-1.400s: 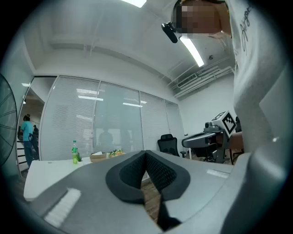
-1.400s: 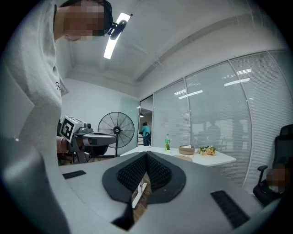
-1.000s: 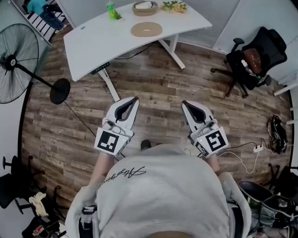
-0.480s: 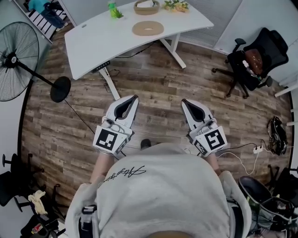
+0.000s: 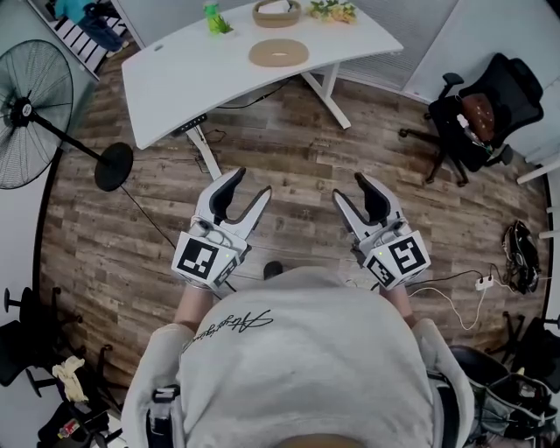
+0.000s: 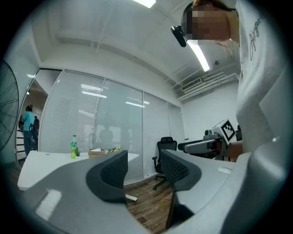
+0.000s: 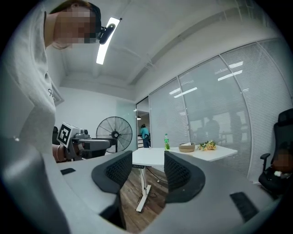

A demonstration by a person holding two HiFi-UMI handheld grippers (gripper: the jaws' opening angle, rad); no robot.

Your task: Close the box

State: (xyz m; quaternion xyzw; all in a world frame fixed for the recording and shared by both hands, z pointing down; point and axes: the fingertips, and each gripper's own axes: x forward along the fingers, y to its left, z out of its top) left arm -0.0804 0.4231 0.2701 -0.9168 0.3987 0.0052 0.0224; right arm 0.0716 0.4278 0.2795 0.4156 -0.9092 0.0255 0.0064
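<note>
I make out no box in these views. Both grippers are held level in front of the person's chest, above the wooden floor (image 5: 297,157). In the head view my left gripper (image 5: 249,185) stands open with only floor between its jaws. My right gripper (image 5: 350,188) is open as well, and empty. Both pairs of jaws have just been opening. The left gripper view shows the left gripper (image 6: 144,169) with dark ribbed pads (image 6: 114,171) apart, and the right gripper view shows the right gripper (image 7: 149,171) the same way.
A white desk (image 5: 192,79) stands ahead with a green bottle (image 5: 210,17), a basket (image 5: 276,12), flowers (image 5: 328,10) and a tan disc (image 5: 278,52). A floor fan (image 5: 35,92) is at the left. An office chair (image 5: 477,105) and cables (image 5: 455,289) are at the right.
Both grippers' jaws have gone from shut to open, with nothing between them. The hands have stayed in about the same place.
</note>
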